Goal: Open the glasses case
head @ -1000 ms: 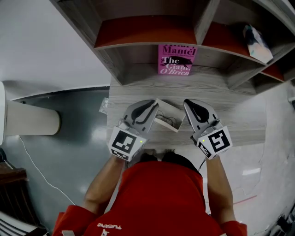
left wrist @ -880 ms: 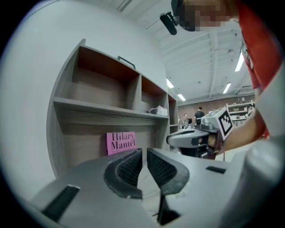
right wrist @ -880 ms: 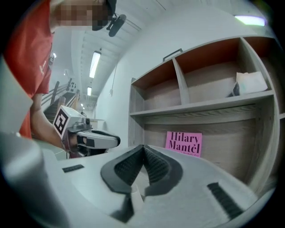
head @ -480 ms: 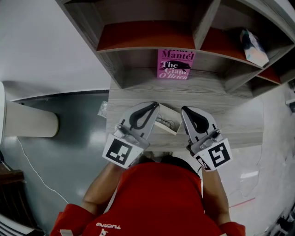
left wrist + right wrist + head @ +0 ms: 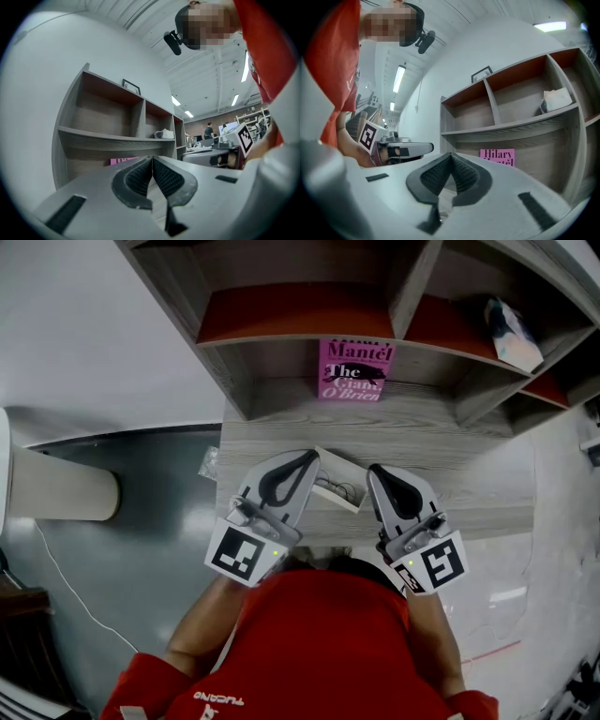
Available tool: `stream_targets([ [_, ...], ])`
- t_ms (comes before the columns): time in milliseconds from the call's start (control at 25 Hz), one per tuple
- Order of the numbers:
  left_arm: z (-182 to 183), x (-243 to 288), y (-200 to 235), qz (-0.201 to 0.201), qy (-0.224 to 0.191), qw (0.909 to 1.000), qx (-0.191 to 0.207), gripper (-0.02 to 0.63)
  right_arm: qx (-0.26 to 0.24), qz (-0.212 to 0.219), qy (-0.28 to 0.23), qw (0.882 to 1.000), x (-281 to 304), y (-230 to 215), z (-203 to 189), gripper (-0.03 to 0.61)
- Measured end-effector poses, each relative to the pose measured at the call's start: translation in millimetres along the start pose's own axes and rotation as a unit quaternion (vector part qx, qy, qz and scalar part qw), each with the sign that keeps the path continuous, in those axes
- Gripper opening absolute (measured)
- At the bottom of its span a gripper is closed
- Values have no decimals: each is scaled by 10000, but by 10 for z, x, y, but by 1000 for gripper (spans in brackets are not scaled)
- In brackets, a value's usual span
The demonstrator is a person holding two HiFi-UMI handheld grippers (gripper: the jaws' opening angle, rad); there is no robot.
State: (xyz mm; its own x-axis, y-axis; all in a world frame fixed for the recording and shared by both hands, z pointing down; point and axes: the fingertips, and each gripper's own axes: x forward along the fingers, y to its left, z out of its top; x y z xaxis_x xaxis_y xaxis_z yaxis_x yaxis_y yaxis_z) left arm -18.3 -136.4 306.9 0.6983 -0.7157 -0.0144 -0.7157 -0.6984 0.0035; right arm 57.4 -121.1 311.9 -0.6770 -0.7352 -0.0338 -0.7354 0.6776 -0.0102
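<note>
At the left of the head view, I am holding the left gripper (image 5: 314,456) level over the near part of the desk (image 5: 450,451). Its jaws have just been closing and are now pressing pad to pad with nothing between them.

Just to its right, the glasses case (image 5: 345,470) is lying askew on the wood between the two tools. It appears to be gaping open already, with a pair of glasses (image 5: 339,489) showing inside. From above I am not able to tell whether the left tip is grazing its corner or hanging clear of it. Behind the case, a pink book (image 5: 353,369) is standing against the back of the shelf unit (image 5: 300,315).

At the right, I am holding the right gripper (image 5: 372,470) level too, its jaws meeting and carrying nothing.

I am judging the case to be light, stiff-walled and smooth, so likely to skid on the desk if pushed from one side, and the glasses inside to be fragile. I am reckoning the safest hold is one gripper pinching a long wall of the base while the other takes the lid's free edge, well away from the lenses.
</note>
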Motion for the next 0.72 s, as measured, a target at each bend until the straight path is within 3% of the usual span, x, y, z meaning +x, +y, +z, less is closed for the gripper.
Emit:
stream_targets([
  [720,-1,-20,-67,-95,-9,10000,9,11,-25,-86,9,10000,-88,31,-9,3],
])
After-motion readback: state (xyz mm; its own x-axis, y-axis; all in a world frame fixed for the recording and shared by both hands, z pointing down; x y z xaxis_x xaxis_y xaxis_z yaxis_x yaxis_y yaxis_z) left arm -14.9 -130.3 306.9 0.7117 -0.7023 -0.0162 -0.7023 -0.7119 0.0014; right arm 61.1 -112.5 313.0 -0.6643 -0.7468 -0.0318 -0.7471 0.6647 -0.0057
